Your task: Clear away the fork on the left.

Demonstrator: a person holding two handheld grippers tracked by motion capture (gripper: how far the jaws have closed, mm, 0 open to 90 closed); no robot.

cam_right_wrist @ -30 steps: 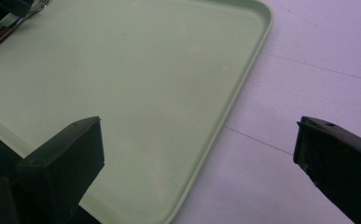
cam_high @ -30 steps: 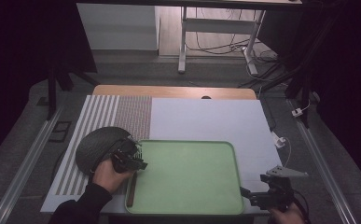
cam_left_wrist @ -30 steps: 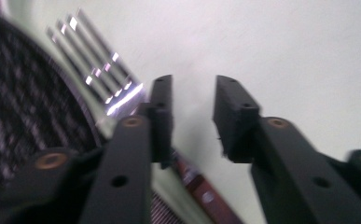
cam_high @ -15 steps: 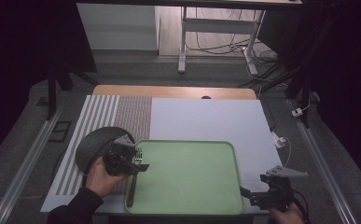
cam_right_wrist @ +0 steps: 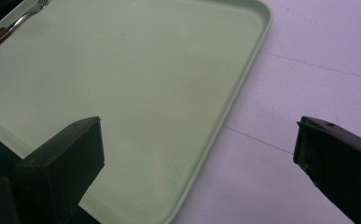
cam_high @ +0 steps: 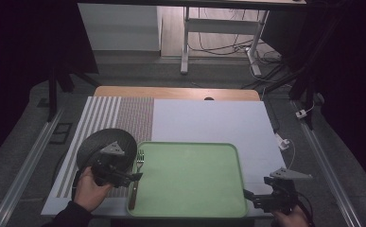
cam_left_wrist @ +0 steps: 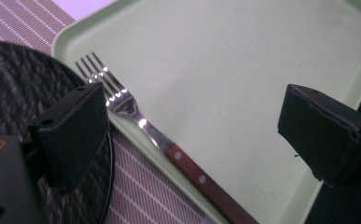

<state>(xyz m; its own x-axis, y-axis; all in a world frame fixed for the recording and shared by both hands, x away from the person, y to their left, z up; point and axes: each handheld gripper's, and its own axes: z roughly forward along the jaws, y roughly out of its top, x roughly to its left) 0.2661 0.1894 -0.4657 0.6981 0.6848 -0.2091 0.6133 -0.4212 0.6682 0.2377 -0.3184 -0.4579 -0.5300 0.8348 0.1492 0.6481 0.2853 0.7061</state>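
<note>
So your left gripper (cam_high: 134, 176) has pulled back toward you a bit from the fork (cam_left_wrist: 136, 119), jaws apart, nothing in them. That fork lies along the green tray's (cam_high: 195, 156) left rim, next to the dark round mat (cam_high: 95, 142). Looks placed. Right gripper (cam_high: 249, 195) idles open at the tray's near right corner.

Pale green rectangular plastic tray (cam_high: 190, 182) at table's near edge; wooden-handled metal fork (cam_high: 136, 179) along its left rim, left gripper (cam_high: 132, 177) beside the fork, round dark woven placemat (cam_high: 106, 144) just left, right gripper (cam_high: 249, 194) at tray's near-right corner.
</note>
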